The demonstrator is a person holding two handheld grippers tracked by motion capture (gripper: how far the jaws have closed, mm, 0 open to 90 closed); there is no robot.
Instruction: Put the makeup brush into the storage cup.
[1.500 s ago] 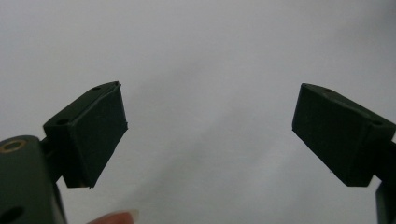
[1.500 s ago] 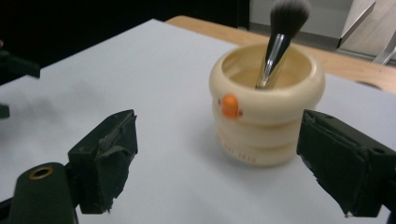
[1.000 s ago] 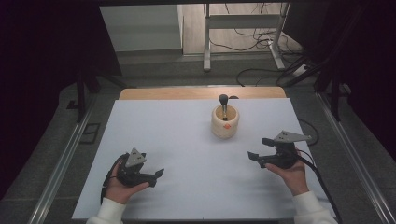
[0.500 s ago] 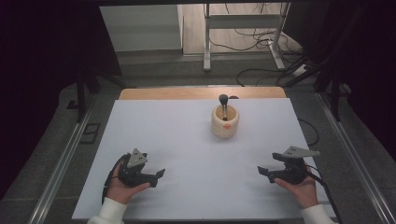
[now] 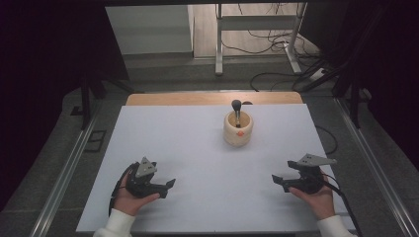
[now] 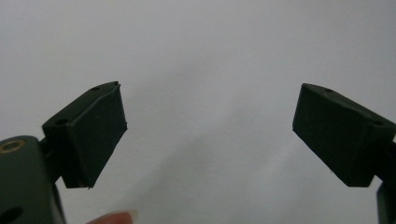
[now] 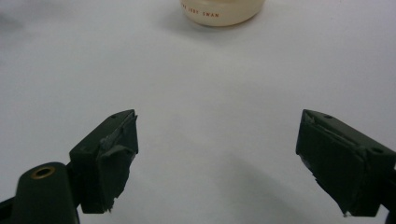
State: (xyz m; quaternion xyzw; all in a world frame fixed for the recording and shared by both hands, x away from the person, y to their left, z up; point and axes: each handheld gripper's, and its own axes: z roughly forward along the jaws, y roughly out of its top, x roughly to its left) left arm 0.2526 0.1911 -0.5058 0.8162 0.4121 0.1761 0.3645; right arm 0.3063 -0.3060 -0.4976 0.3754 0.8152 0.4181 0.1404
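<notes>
A cream-coloured cup (image 5: 238,129) with an orange mark stands on the white table top (image 5: 207,148), right of centre toward the back. A dark round-headed tool (image 5: 236,106) sticks up out of it. My left gripper (image 5: 170,185) rests low at the front left, open, jaws wide apart with nothing between them (image 6: 210,135). My right gripper (image 5: 275,180) sits at the front right, also open and holding nothing (image 7: 217,158). In the right gripper view the cup's base (image 7: 222,11) shows at the top edge, well ahead of the jaws.
A wooden strip (image 5: 212,98) runs along the table's far edge. Metal rails (image 5: 64,173) flank both sides. Beyond the table are a metal stand (image 5: 257,29) and cables (image 5: 276,74) on the floor.
The right hand has drawn its gripper back toward the front edge and lower. The left gripper has barely moved.
</notes>
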